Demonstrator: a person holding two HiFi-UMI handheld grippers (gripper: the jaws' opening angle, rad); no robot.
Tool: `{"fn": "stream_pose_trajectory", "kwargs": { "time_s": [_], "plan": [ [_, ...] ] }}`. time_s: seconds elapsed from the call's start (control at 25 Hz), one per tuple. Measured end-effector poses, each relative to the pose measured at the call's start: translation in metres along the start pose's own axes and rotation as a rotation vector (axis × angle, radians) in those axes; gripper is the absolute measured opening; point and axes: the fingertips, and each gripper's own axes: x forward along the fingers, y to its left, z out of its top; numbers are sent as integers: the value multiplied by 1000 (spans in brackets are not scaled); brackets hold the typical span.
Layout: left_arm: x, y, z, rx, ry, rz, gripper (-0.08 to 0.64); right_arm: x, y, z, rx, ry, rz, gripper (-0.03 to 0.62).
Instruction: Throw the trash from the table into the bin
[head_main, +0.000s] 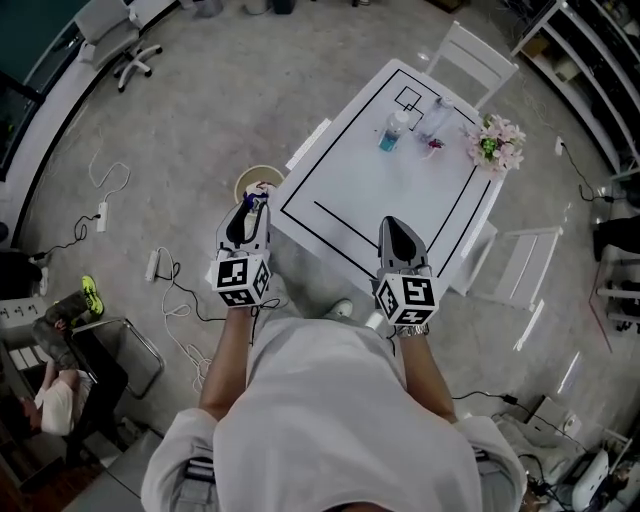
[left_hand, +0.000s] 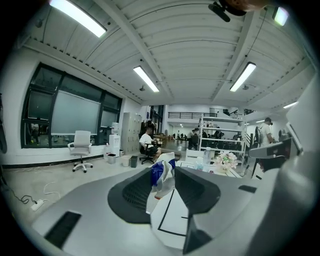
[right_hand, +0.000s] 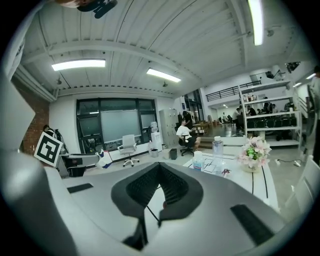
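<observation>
My left gripper (head_main: 255, 203) is shut on a crumpled white and blue wrapper (head_main: 260, 189) and holds it just above the round beige bin (head_main: 243, 183), which stands on the floor off the white table's (head_main: 350, 190) left corner. In the left gripper view the wrapper (left_hand: 162, 176) sits pinched between the dark pads. My right gripper (head_main: 392, 224) hovers over the table's near edge, its jaws closed with nothing in them (right_hand: 159, 166). A small pink scrap (head_main: 433, 146) lies on the table beside two bottles.
A blue-liquid bottle (head_main: 393, 132), a clear bottle (head_main: 438, 117) and a flower bunch (head_main: 496, 142) stand at the table's far side. White chairs (head_main: 474, 56) (head_main: 520, 268) flank it. Cables and a power strip (head_main: 153, 265) lie on the floor at left.
</observation>
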Motion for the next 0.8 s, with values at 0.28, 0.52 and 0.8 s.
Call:
{"fn": "stream_pose_trajectory", "kwargs": {
  "time_s": [0.28, 0.52, 0.8],
  "plan": [
    [21, 102, 3, -24, 26, -1, 147, 81, 80, 11, -21, 27, 24, 2],
    [58, 187, 3, -15, 64, -48, 149, 161, 143, 8, 8, 67, 5, 2],
    [92, 252, -11, -15, 141, -140, 149, 245, 204, 4, 18, 100, -20, 2]
  ]
}}
